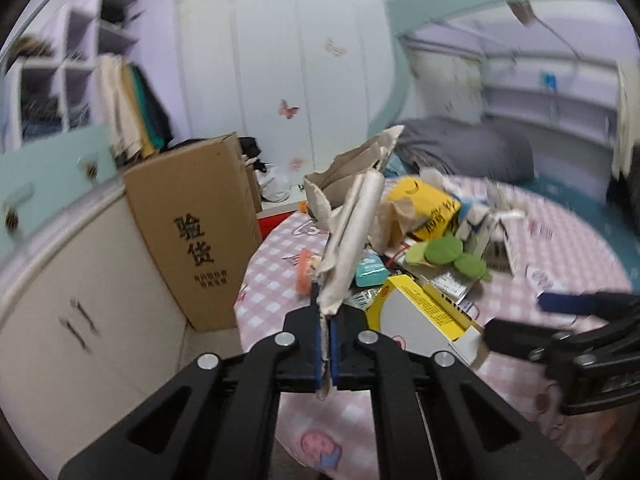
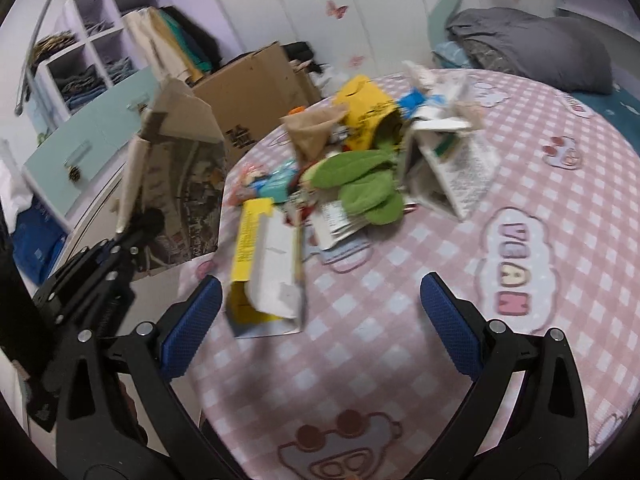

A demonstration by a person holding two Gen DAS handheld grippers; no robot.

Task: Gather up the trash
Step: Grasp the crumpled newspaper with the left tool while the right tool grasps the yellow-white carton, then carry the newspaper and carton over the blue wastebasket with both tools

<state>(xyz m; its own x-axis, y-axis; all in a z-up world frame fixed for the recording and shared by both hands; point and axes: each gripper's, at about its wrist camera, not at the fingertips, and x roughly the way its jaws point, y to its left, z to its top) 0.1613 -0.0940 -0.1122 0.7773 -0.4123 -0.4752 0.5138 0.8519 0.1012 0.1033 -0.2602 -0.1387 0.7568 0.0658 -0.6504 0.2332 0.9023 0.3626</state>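
My left gripper [image 1: 329,320] is shut on a flattened brown paper bag [image 1: 352,216] and holds it up above the left edge of the bed; the bag also shows in the right wrist view [image 2: 176,168]. My right gripper [image 2: 320,312] is open and empty, low over the pink checked bedspread [image 2: 440,280]; it also shows in the left wrist view [image 1: 560,312]. A pile of trash lies on the bed: a yellow and white box [image 2: 264,256], a yellow bag [image 2: 366,116], a green cloth [image 2: 360,184], a torn white carton [image 2: 444,164].
An open cardboard box [image 1: 192,232] stands on the floor left of the bed, against white cabinets [image 1: 72,300]. Shelves with clothes [image 2: 92,64] are behind it. A grey duvet [image 2: 532,48] lies at the bed's far end.
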